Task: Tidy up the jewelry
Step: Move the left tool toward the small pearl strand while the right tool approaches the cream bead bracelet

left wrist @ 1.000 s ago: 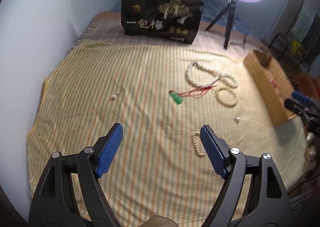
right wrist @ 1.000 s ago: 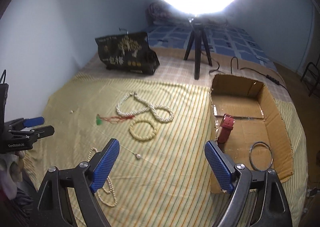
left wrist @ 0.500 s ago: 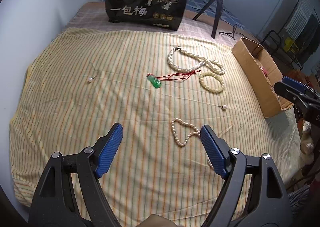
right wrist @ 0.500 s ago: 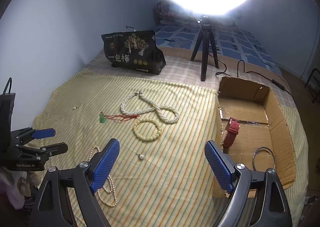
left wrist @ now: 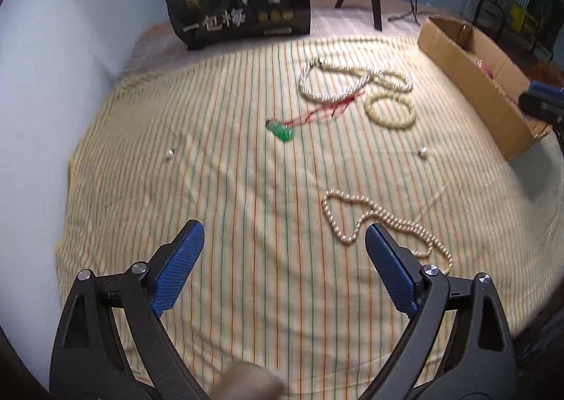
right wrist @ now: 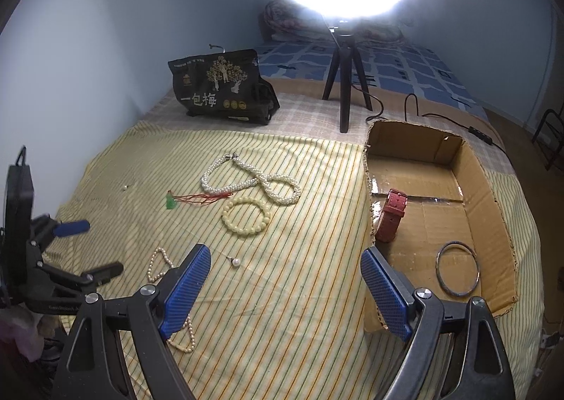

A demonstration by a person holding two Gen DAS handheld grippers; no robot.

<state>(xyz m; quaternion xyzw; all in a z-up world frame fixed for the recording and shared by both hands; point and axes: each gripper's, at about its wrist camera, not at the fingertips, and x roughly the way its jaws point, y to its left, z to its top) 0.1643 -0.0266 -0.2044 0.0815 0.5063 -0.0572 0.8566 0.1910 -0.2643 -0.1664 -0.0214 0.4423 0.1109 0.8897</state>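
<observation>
I hold both jaws spread and empty; the left gripper [left wrist: 283, 259] hovers lower centre, probably lining up the thin pearl strand [left wrist: 373, 223] for the cardboard box [right wrist: 490, 195].

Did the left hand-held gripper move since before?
Yes. The left hand-held gripper moved forward over the striped cloth: the black bag looks nearer, and the thin pearl necklace sits by its fingertip.

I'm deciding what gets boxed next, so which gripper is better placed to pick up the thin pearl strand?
Left. The left gripper is open with the thin pearl strand lying just ahead of its right finger; from the right gripper the strand sits off to the side, partly hidden.
</observation>
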